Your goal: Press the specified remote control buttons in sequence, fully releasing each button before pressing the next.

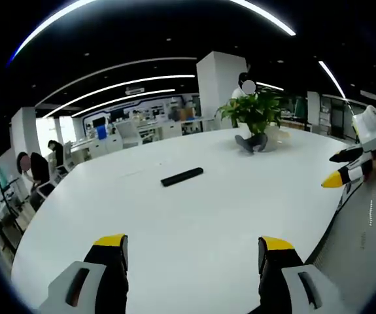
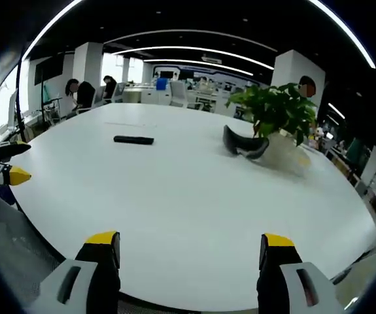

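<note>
A slim black remote control (image 1: 182, 176) lies flat on the large white oval table (image 1: 201, 216), well out from the near edge. My left gripper (image 1: 194, 252) hovers over the near part of the table, open and empty, far short of the remote. The right gripper (image 1: 342, 167) comes in at the table's right edge. In the right gripper view the remote (image 2: 133, 139) lies far off at the upper left. My right gripper (image 2: 189, 252) stands open over the table's edge (image 2: 194, 304) with nothing between its jaws. The left gripper (image 2: 9, 163) shows at the left.
A potted green plant (image 1: 256, 110) (image 2: 280, 111) stands on the far side of the table, with a dark curved object (image 1: 253, 144) (image 2: 243, 145) at its base. People sit at desks (image 1: 34, 171) (image 2: 76, 91) beyond the table. A white pillar (image 1: 219, 85) rises behind.
</note>
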The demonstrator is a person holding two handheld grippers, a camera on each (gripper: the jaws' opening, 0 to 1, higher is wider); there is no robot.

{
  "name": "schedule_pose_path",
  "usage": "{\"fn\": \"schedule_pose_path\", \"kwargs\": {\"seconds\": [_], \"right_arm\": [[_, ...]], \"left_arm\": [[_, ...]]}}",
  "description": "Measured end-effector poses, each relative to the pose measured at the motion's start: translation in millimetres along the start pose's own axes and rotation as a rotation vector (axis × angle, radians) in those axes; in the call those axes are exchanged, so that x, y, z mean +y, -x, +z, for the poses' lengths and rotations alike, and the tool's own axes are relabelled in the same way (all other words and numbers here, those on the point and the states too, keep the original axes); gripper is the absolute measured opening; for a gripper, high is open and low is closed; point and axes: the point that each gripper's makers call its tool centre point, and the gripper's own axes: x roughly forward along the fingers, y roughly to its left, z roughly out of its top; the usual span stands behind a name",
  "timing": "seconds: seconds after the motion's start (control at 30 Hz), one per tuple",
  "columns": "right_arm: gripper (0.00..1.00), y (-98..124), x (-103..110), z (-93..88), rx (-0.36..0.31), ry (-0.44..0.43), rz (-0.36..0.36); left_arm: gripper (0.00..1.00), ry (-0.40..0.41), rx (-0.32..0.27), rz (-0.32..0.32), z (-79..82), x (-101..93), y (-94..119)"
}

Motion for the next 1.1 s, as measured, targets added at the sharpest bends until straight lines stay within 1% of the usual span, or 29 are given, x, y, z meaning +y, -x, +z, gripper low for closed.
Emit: {"fn": "schedule_pose_path", "kwargs": {"seconds": [0.4,0.5,1.1], "right_arm": [[0.87,-0.3,-0.3,-0.2,0.003,0.0,-0.002],[0.87,-0.5,-0.3,-0.4,0.004,0.002,-0.002],[0.87,0.4,-0.4,1.2,-0.004,0.001,-0.001]], "left_arm": [[0.84,0.003,-0.012,0.004,2.1,1.1,0.2],[0.84,0.0,-0.002,0.003,0.6,0.7,-0.3],[0.84,-0.021,0.001,0.009,1.4,1.0,-0.6]]}}
